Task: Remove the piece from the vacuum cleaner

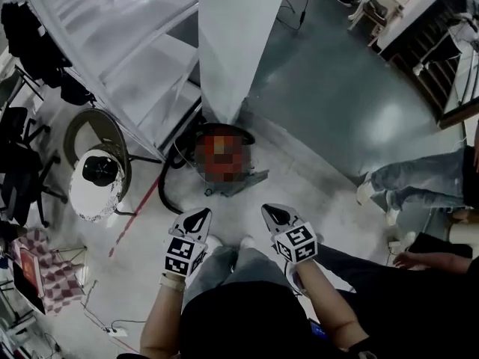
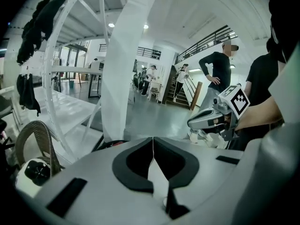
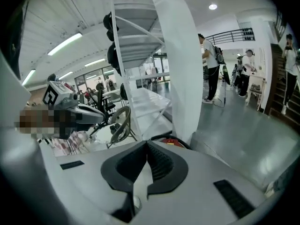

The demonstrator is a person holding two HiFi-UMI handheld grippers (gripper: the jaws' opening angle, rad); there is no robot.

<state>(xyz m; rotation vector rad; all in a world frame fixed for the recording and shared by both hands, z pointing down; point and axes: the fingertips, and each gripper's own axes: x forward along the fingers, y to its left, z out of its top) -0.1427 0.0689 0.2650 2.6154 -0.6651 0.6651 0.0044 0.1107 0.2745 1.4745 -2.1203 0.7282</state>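
The vacuum cleaner (image 1: 224, 152) sits on the floor (image 1: 337, 103) at the foot of a pillar (image 1: 239, 43), just beyond the left gripper (image 1: 200, 215) and right gripper (image 1: 271, 213), which are side by side near the person. Its hose (image 1: 166, 189) curls to its left. Further left stands a chair (image 1: 82, 126), with stairs (image 1: 127, 43) behind it. Another person's legs (image 1: 419, 176) lie to the right.

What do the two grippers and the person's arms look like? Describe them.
Both the left gripper and right gripper are light grey pointed shells with black pads inside the tips. Each carries a cube of black-and-white square markers. No cables show. The forearms are bare; the person wears a black top.
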